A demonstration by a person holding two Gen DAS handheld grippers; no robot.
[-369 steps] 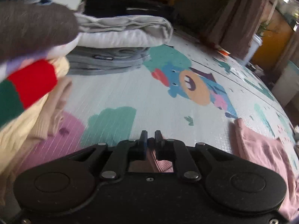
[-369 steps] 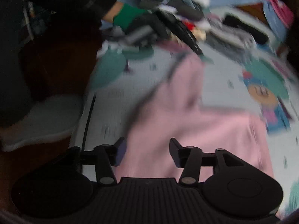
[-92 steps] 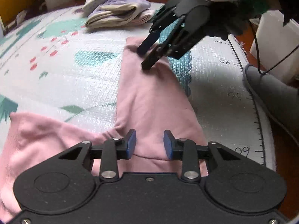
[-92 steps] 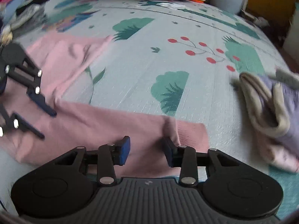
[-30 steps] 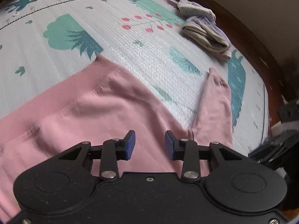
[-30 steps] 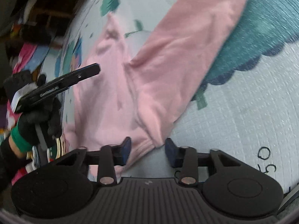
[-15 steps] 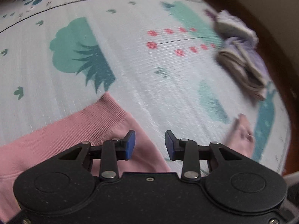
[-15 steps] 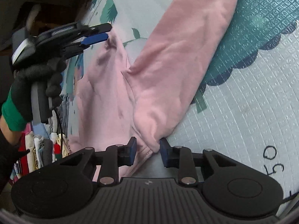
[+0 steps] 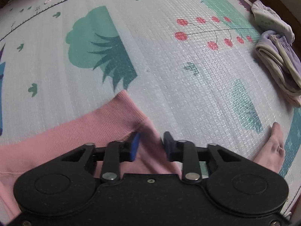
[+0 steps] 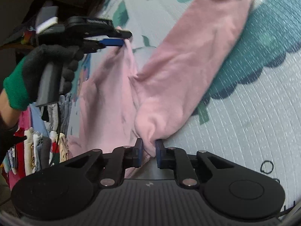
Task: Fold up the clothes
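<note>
Pink top (image 9: 79, 131) is soft cloth w/ ribbed edge. Mat (image 9: 169, 75) looks bumpy & shiny. Grippers (image 10: 149, 151) are matt black plastic.

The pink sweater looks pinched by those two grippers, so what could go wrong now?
1. The right gripper pinches only a small bunch of the pink sweater, so the cloth might slip out when lifted.
2. The left gripper is open around the ribbed hem; lifting before it shuts would probably leave that side behind and make the fold crooked.
3. The sleeve lies loose off to one side and could drag or bunch.
</note>
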